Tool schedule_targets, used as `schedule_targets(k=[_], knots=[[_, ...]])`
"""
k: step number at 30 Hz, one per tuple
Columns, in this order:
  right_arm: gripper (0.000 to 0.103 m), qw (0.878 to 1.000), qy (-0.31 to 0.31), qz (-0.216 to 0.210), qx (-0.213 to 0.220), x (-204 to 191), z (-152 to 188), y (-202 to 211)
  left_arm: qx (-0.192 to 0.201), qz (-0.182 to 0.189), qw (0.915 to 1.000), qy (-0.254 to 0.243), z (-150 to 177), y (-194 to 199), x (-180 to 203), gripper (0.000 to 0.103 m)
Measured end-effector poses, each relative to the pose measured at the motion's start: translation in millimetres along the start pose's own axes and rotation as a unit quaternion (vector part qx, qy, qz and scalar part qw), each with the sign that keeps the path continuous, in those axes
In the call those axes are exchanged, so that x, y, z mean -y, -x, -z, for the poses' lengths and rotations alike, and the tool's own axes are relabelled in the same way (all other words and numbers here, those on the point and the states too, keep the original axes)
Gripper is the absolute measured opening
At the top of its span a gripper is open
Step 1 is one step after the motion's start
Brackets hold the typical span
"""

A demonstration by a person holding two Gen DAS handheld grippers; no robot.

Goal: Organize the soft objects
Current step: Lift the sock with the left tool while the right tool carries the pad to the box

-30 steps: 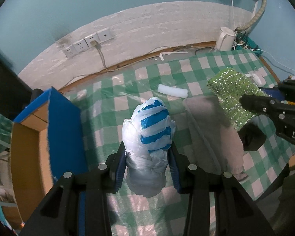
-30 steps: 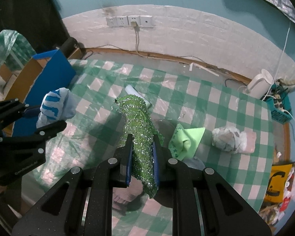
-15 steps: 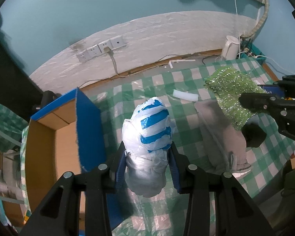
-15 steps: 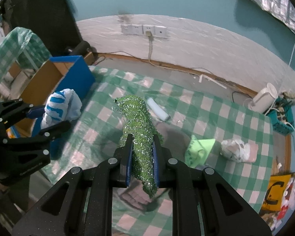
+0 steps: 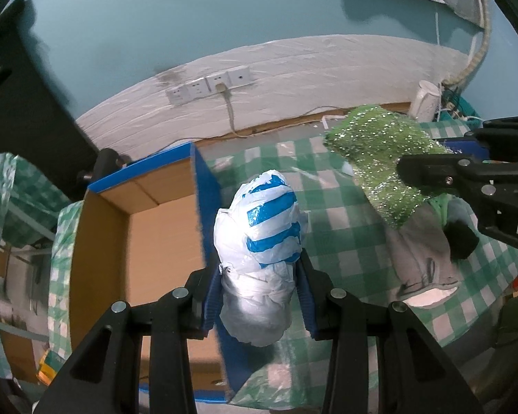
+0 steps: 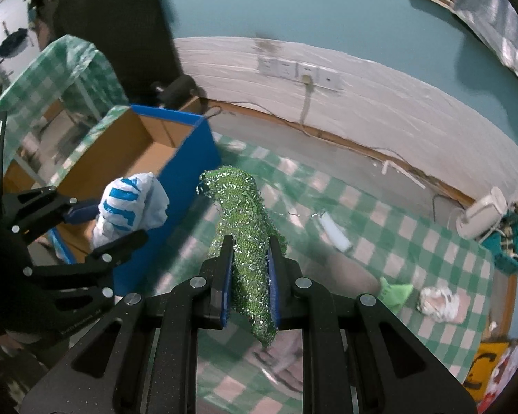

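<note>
My left gripper (image 5: 257, 296) is shut on a white plastic bag with blue stripes (image 5: 262, 227), held above the right wall of an open blue cardboard box (image 5: 162, 241). In the right wrist view the same bag (image 6: 131, 207) hangs over the box's (image 6: 186, 148) near end, with the left gripper (image 6: 96, 231) around it. My right gripper (image 6: 248, 262) is shut on a glittery green scrubber cloth (image 6: 241, 207), raised over the checked table just right of the box. That cloth (image 5: 380, 158) shows at the right of the left wrist view.
A green-and-white checked cloth (image 6: 414, 241) covers the table. On it lie a grey garment (image 5: 418, 258), a white tube (image 6: 335, 231), a light green cloth (image 6: 397, 293) and a crumpled white bag (image 6: 438, 303). A white kettle (image 6: 483, 214) and wall sockets (image 6: 300, 69) stand at the back.
Both grippers have risen and moved left toward the blue box, keeping their loads. The box's open inside has come into view under the left gripper.
</note>
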State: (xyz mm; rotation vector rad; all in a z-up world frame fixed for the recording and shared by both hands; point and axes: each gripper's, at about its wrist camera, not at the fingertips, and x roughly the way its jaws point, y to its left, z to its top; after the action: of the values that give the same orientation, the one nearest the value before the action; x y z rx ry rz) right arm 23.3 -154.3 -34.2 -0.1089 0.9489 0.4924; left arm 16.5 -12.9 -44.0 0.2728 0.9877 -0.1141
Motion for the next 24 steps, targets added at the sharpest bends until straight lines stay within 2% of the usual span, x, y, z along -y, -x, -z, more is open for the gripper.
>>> schedule_targets(k=[14, 24], knots=[[0.016, 0.998, 0.059, -0.038, 0.000, -79, -38, -20, 0.007, -0.031, 0.9973, 0.066, 26, 14, -73, 0.040], [0.016, 0.993, 0.093, -0.067, -0.023, -134, -56, -52, -0.013, -0.067, 0.9922, 0.105, 49, 6, -121, 0.040]])
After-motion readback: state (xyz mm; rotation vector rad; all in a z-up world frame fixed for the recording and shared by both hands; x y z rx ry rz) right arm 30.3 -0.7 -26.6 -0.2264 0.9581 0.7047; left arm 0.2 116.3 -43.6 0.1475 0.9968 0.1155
